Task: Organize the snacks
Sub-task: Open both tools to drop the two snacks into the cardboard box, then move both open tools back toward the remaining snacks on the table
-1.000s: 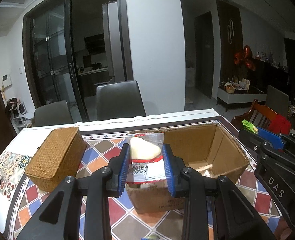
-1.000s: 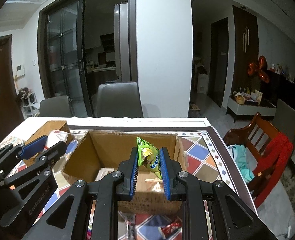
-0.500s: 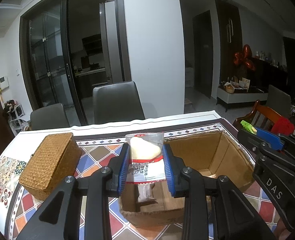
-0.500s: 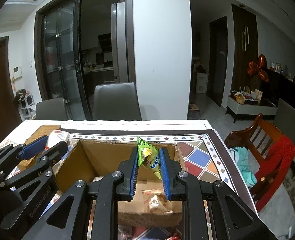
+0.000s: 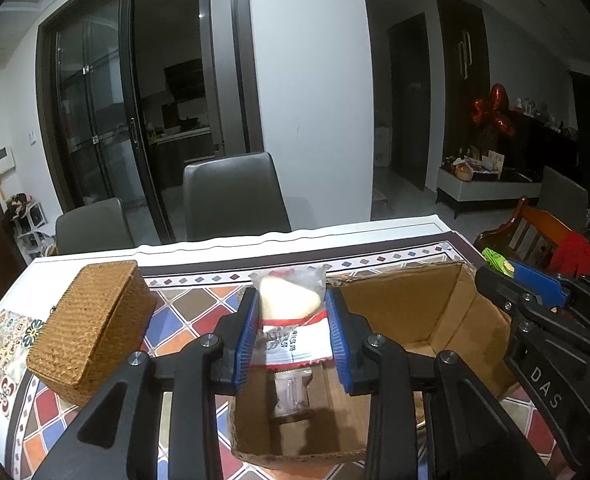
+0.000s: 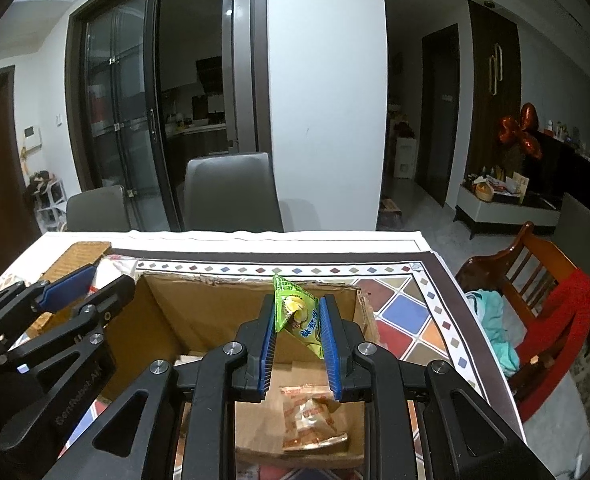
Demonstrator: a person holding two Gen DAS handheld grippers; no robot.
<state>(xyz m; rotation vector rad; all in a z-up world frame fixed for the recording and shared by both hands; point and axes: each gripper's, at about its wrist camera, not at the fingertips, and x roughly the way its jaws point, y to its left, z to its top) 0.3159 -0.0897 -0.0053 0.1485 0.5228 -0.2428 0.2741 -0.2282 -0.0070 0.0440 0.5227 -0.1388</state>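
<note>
My left gripper is shut on a clear packet with a pale bun and red-and-white label, held above the left end of an open cardboard box. My right gripper is shut on a green snack packet, held above the right end of the same box. A clear packet lies on the box floor under the left gripper. An orange-and-white wrapped snack lies on the floor under the right gripper. Each gripper shows at the edge of the other's view.
A woven wicker box stands left of the cardboard box on the patterned tablecloth. Two grey chairs stand behind the table. A wooden chair with red cloth stands off the table's right edge.
Both grippers have moved forward over the cardboard box with their packets still held. The box interior and the snacks on its floor have come into view below the fingers.
</note>
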